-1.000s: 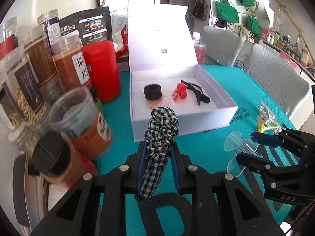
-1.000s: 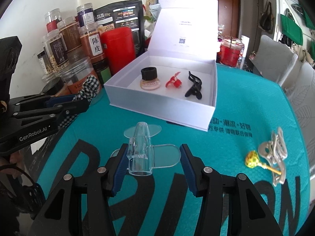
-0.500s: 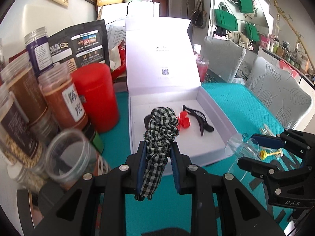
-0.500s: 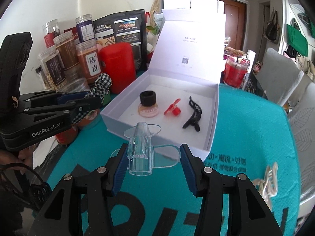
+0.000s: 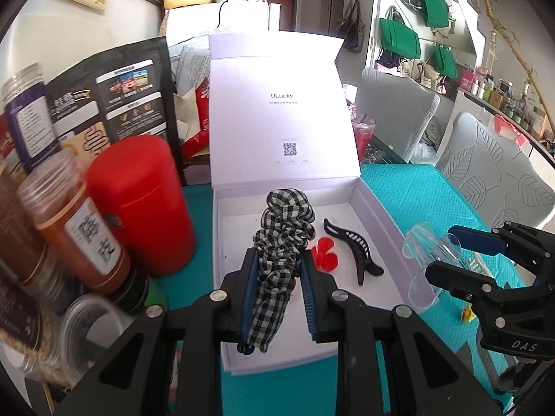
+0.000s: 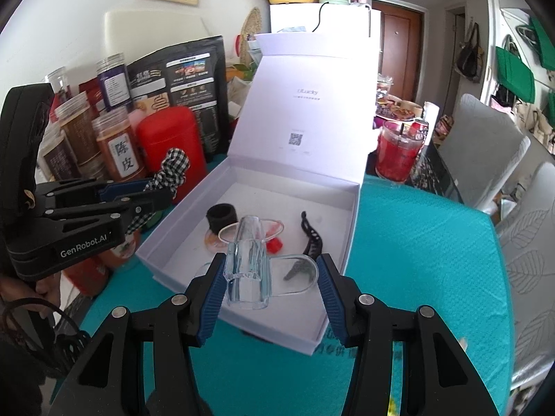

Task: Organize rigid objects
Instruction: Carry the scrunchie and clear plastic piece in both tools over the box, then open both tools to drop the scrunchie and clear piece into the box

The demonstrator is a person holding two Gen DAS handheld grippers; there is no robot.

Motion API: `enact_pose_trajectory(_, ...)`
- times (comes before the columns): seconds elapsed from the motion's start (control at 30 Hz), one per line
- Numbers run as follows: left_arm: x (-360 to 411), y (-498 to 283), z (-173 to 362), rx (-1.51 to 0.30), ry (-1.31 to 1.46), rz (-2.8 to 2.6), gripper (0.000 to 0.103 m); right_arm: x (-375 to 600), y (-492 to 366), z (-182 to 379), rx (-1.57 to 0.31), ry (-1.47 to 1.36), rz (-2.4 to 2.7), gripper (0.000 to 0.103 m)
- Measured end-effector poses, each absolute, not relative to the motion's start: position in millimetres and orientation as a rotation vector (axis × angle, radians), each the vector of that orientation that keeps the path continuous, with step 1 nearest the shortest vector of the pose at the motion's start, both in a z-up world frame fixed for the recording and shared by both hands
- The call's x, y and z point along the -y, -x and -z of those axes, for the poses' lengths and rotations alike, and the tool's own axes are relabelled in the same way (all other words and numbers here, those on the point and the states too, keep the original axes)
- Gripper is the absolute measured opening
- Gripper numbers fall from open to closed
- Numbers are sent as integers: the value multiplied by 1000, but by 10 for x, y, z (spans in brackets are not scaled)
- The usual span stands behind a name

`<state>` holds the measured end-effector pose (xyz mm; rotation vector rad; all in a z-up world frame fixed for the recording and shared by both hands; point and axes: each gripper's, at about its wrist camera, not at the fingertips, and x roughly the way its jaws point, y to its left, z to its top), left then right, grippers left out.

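While angled downward, both tools (image 5: pixel 277 274) (image 6: pixel 269 279) hover over the box (image 5: pixel 381 215).

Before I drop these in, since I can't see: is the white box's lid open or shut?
Open: the white box lid stands upright behind the tray.

1. The open box (image 6: pixel 350 208) sits on the table (image 6: pixel 416 242), its lid (image 6: pixel 312 104) standing up at the far side.
2. In the box lie a band (image 6: pixel 222 215), a flower clip (image 5: pixel 326 258) and a claw clip (image 5: pixel 350 248), left to right.
3. Left of the box stand a canister (image 5: pixel 145 204) and jars (image 5: pixel 69 228).
4. Behind the canister leans a pouch (image 5: pixel 114 100).
5. Right of the lid stands a cup (image 6: pixel 399 154).
6. Over the box's near part hang the scrunchie (image 5: pixel 282 239) and clear clip (image 6: pixel 248 263).
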<state>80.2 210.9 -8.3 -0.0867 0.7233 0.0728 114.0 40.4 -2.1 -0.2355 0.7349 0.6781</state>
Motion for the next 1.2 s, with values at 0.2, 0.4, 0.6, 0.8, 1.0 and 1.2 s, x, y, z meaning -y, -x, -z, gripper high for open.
enact_pose_trajectory(0.2, -2119, -1049, 116, -735, 94, -60, 24, -411, -1426, 44, -748, 218, -665, 51)
enact_pose_trajectory(0.4, -2101, -1283, 132, -743, 80, -65, 24, -457, -1669, 64, -756, 211, -657, 51)
enact_pose_trajectory(0.6, -2099, -1545, 155, -755, 89, -69, 24, -526, -1842, 96, -750, 211, -632, 51)
enact_pose_trajectory(0.8, -2149, -1766, 211, -764, 78, -77, 24, -575, -2009, 165, -768, 194, -626, 51)
enact_pose_trajectory(1.0, -2340, -1893, 387, -790, 139, -112, 24, -641, -2156, 230, -782, 188, -614, 51)
enact_pose_trajectory(1.2, -2401, -1985, 642, -844, 140, -98, 24, -767, -2297, 374, -803, 215, -607, 51)
